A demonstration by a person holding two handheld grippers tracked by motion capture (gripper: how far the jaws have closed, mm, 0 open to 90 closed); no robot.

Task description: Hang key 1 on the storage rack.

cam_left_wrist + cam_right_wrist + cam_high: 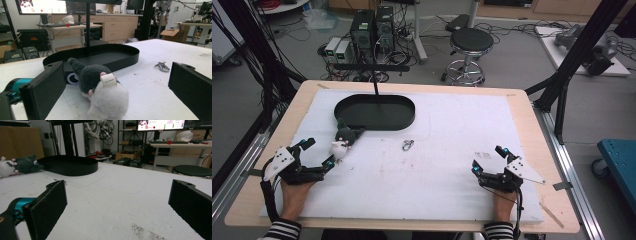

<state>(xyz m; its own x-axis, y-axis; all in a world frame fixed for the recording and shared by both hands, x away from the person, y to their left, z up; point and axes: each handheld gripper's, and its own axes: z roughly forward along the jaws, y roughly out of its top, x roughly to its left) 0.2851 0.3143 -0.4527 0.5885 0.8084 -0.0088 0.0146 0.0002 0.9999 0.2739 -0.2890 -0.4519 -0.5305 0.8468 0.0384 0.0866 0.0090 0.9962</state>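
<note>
A small plush toy (343,140), dark grey on top and white below, lies on the white mat just in front of the black oval tray (374,122). My left gripper (318,153) is open at the near left, its jaws either side of the toy's near end without touching it. In the left gripper view the plush toy (102,95) lies close between the wide-apart jaws, with a paper tag on it. My right gripper (488,159) is open at the near right over bare mat. The right gripper view shows the plush toy (17,165) far off at the left beside the tray (70,166).
A small metal clip (407,145) lies on the white mat (437,170) near the middle, right of the toy. A thin black post rises from the tray's far side. A stool (469,42) and computer cases stand on the floor beyond the table.
</note>
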